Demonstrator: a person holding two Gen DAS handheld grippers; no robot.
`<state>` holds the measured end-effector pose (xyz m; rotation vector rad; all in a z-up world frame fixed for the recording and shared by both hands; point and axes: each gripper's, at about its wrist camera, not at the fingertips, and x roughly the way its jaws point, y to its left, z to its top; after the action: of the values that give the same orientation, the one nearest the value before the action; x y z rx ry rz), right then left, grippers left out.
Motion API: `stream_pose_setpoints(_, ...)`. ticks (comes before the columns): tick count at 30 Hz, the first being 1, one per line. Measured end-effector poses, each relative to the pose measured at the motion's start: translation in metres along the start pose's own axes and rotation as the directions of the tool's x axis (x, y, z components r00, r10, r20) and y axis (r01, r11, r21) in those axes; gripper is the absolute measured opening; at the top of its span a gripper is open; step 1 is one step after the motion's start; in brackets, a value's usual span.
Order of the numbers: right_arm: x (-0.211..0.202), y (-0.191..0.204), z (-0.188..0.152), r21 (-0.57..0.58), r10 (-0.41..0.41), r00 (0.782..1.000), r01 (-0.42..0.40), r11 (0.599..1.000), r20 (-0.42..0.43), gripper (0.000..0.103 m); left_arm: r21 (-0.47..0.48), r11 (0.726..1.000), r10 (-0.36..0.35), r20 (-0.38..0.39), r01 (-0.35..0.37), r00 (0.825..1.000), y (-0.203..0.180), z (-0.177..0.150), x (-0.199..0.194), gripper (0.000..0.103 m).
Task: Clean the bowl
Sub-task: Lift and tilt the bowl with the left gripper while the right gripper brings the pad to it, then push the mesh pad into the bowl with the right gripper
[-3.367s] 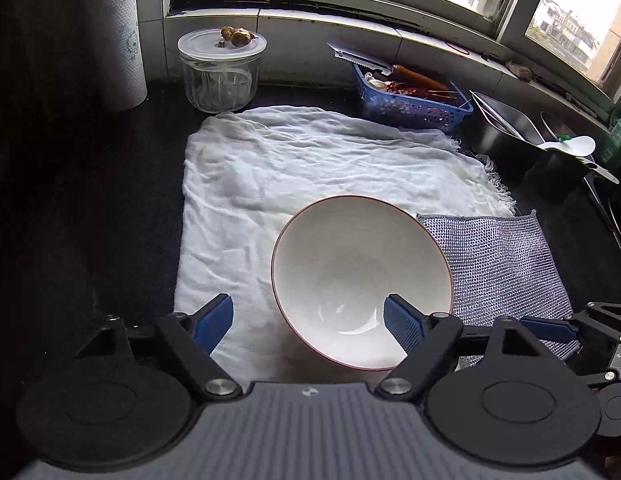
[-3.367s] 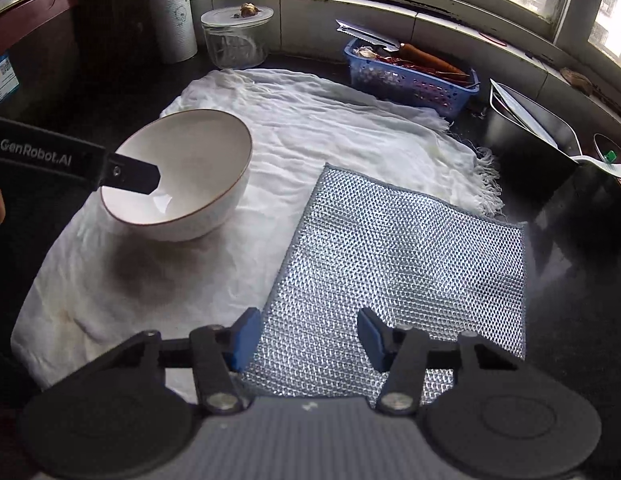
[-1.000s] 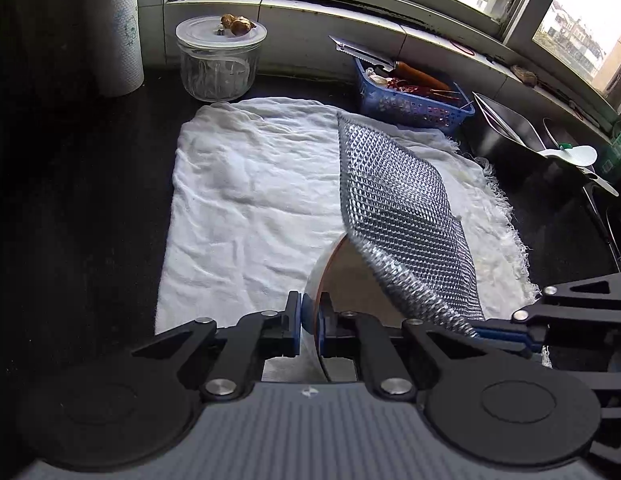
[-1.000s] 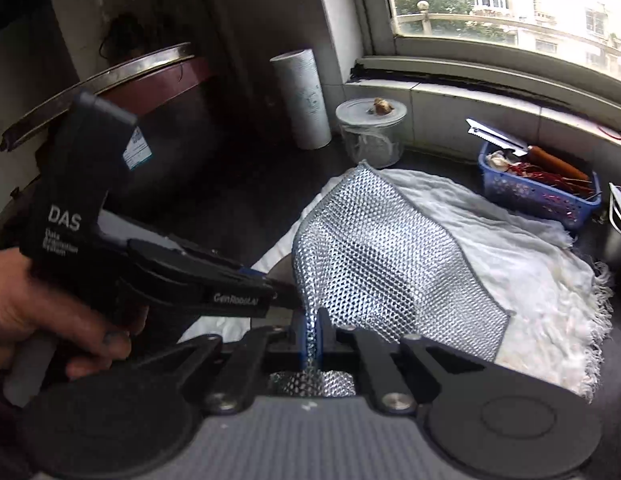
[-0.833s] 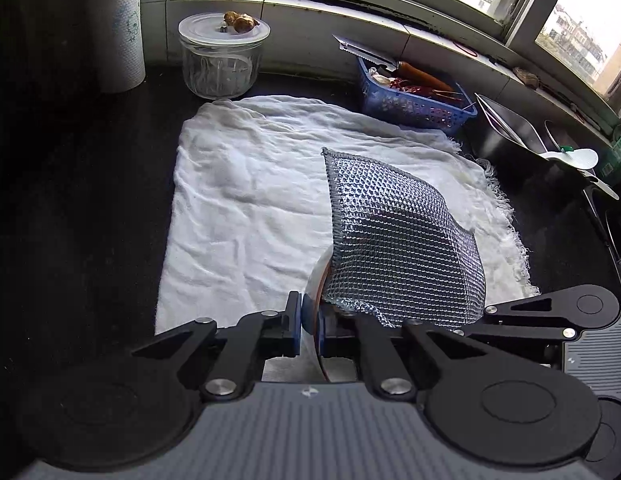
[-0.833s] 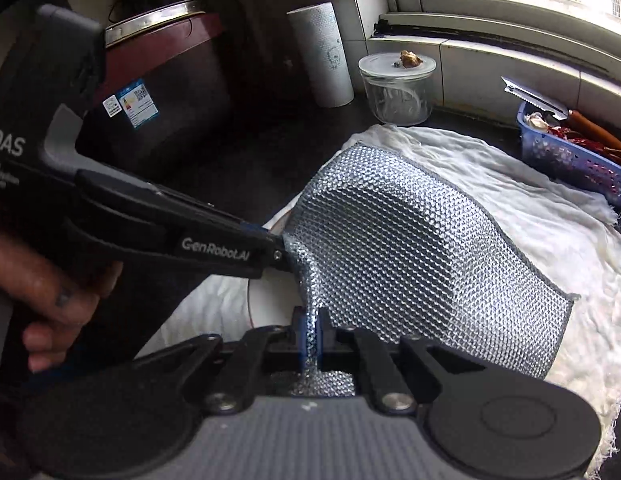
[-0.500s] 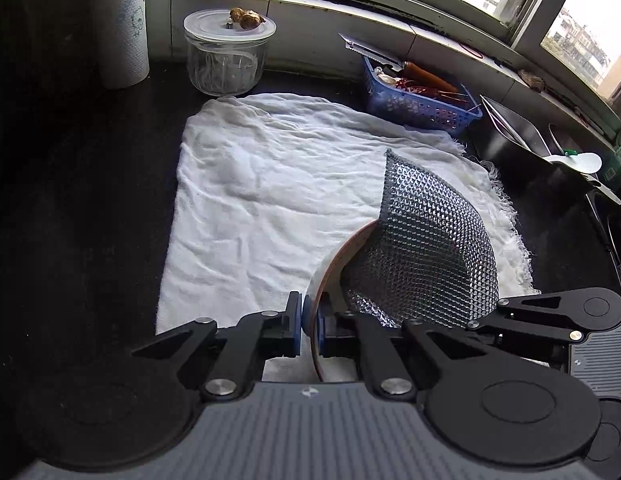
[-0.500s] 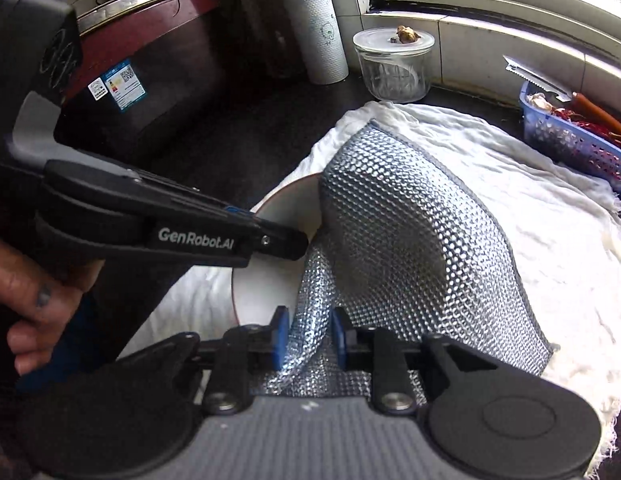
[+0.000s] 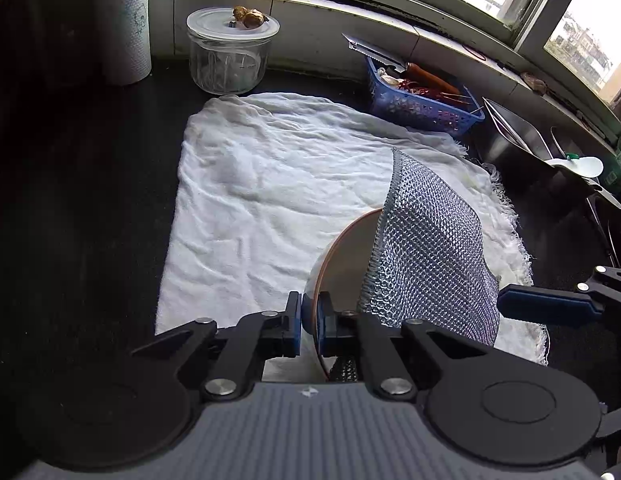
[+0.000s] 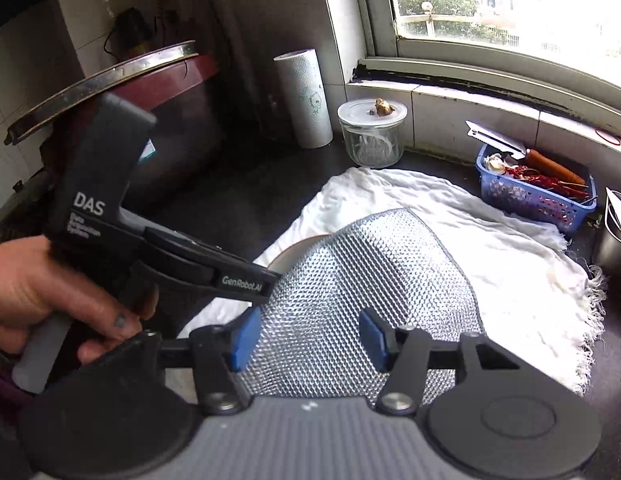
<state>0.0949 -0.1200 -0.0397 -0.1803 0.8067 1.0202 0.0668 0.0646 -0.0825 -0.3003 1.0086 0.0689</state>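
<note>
White towel (image 9: pixel 270 184) spreads out ahead of my 2 tools, padding the dark counter. On it, the bowl (image 9: pixel 346 248) is tipped on edge, my left gripper (image 9: pixel 308 322) clamped on its near rim so the inside faces the right one. Silver mesh cloth (image 10: pixel 366 280) is draped over the bowl's mouth, between my right gripper (image 10: pixel 308 338) pads, jaws opening and not pressing it; I reckon that's to re-grip for scrubbing
</note>
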Motion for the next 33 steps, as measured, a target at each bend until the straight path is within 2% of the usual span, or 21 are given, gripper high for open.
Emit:
stream_pose_setpoints(4,-0.003,0.0,0.002,-0.016,-0.043,0.999,0.043,0.999,0.012,0.055,0.002,1.0,0.0,0.002,0.0,1.0,0.0,0.0,-0.001,0.007)
stream_pose_setpoints(8,0.019,0.002,0.003,-0.043,-0.071,0.997,0.07,0.997,-0.026,0.053,0.006,1.0,0.0,0.004,0.0,1.0,-0.001,0.0,-0.001,0.007)
stream_pose_setpoints(9,0.025,0.004,0.003,-0.059,-0.074,0.996,0.072,0.996,-0.039,0.05,0.007,1.0,-0.001,0.005,0.001,1.0,-0.001,0.0,-0.001,0.007)
stream_pose_setpoints(12,0.051,0.012,0.002,-0.119,-0.157,0.982,0.145,0.982,-0.101,0.035,0.009,1.0,-0.005,0.006,0.005,1.0,-0.001,0.0,-0.001,0.007)
stream_pose_setpoints(15,0.062,0.013,0.001,-0.134,-0.188,0.972,0.17,0.976,-0.139,0.032,0.009,1.0,-0.008,0.006,0.008,1.0,0.0,0.0,-0.002,0.007)
stream_pose_setpoints(18,0.069,0.013,0.001,-0.155,-0.2,0.968,0.176,0.972,-0.151,0.033,0.006,1.0,-0.01,0.005,0.01,1.0,0.001,0.001,-0.001,0.007)
stream_pose_setpoints(22,0.078,0.008,0.001,-0.135,-0.159,0.976,0.139,0.981,-0.151,0.041,-0.001,1.0,-0.015,0.005,0.015,1.0,0.002,0.001,-0.001,0.007)
stream_pose_setpoints(27,0.087,0.018,-0.004,-0.197,-0.183,0.963,0.144,0.97,-0.197,0.041,-0.004,1.0,-0.017,0.007,0.017,1.0,0.001,0.001,-0.001,0.007)
stream_pose_setpoints(31,0.088,0.024,-0.009,-0.271,-0.196,0.961,0.139,0.952,-0.196,0.041,-0.005,1.0,-0.016,0.007,0.016,1.0,0.001,0.002,-0.001,0.007)
stream_pose_setpoints(33,0.089,0.023,-0.008,-0.268,-0.192,0.961,0.135,0.954,-0.2,0.037,-0.006,1.0,-0.017,0.008,0.017,1.0,0.001,0.002,-0.001,0.007)
